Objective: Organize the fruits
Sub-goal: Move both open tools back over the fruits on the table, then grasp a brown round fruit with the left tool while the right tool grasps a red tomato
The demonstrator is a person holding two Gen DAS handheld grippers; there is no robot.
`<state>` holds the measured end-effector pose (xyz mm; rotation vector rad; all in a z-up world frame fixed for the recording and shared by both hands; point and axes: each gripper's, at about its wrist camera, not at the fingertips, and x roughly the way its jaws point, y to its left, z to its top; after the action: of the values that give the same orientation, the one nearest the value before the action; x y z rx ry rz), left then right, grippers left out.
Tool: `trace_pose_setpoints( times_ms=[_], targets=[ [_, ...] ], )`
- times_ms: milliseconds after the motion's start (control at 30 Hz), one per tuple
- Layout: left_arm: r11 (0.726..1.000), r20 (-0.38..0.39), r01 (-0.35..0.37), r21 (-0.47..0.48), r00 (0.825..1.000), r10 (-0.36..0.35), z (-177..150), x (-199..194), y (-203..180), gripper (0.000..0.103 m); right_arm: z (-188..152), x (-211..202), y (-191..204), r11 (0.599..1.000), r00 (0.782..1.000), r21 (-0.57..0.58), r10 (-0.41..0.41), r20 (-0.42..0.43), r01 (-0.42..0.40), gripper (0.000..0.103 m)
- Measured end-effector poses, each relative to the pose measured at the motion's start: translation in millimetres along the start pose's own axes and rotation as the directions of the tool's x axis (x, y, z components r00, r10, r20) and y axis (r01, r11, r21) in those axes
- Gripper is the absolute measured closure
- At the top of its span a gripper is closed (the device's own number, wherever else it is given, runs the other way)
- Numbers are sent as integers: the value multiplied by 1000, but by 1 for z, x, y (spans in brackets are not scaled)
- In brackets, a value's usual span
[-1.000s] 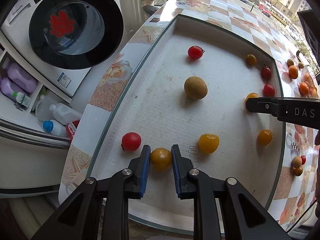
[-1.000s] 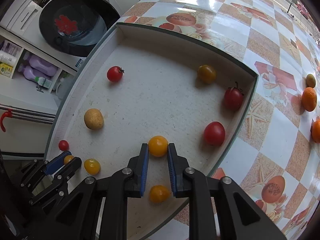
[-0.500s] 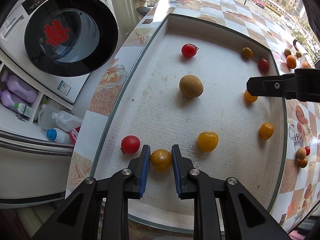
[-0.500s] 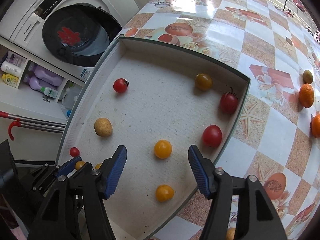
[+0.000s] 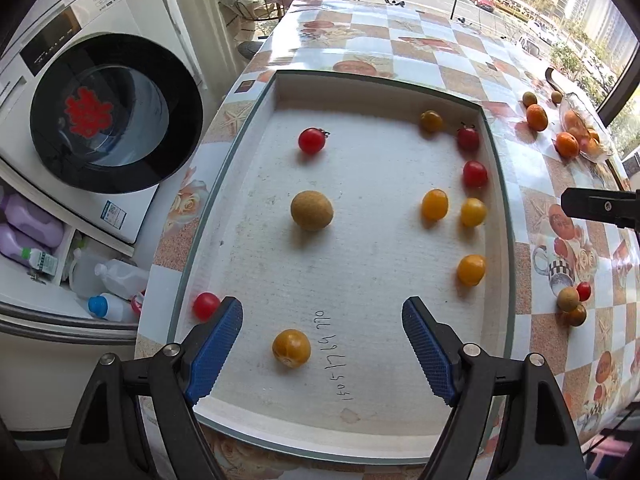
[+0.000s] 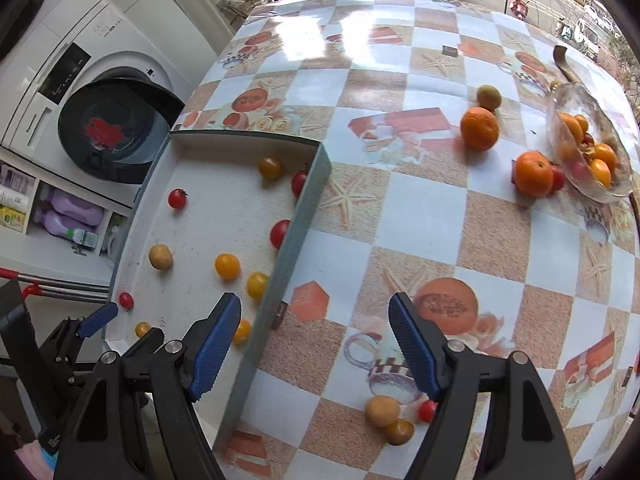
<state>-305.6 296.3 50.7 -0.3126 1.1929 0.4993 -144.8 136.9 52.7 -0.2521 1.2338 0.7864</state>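
Observation:
A white tray holds several red and yellow cherry tomatoes and a brown round fruit. My left gripper is open above the tray's near end; a yellow tomato lies on the tray floor between its jaws, untouched. A red tomato sits by the left finger. My right gripper is open and empty over the tablecloth just right of the tray wall. Three small fruits lie on the table near its right finger.
Oranges and a glass dish of fruit sit at the table's far right. A washing machine and shelves with bottles stand left of the table. The table edge is close to the tray's left and near sides.
My left gripper opened and let go of the yellow tomato, then drew back. My right gripper, open, moved right, off the tray and over the tablecloth.

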Motion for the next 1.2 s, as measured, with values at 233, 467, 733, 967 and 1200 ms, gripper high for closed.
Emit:
trace_pose_setpoints(
  times_ms=[233,467,733,967,1200],
  targets=[
    [992,33,41,115,998,-45,10,-15,-46,20,-50,-10,-62,989,993,99,-105,-54,110,24],
    [978,41,69,198,996,-78,19,-20,-81,20,-89,1,-71,986,986,93,-131,-99,140,24],
    [956,45,89,280,993,-106,18,-26,-112,20,-96,9,-61,990,989,-18,-142,-29,142,29],
    [962,28,84,258,995,-95,15,-24,-116,20,-74,2,-77,994,996,59,-90,12,89,35],
    [965,25,81,249,996,-90,13,-25,-117,20,-98,1,-72,995,995,-31,-96,-34,95,35]
  ],
)
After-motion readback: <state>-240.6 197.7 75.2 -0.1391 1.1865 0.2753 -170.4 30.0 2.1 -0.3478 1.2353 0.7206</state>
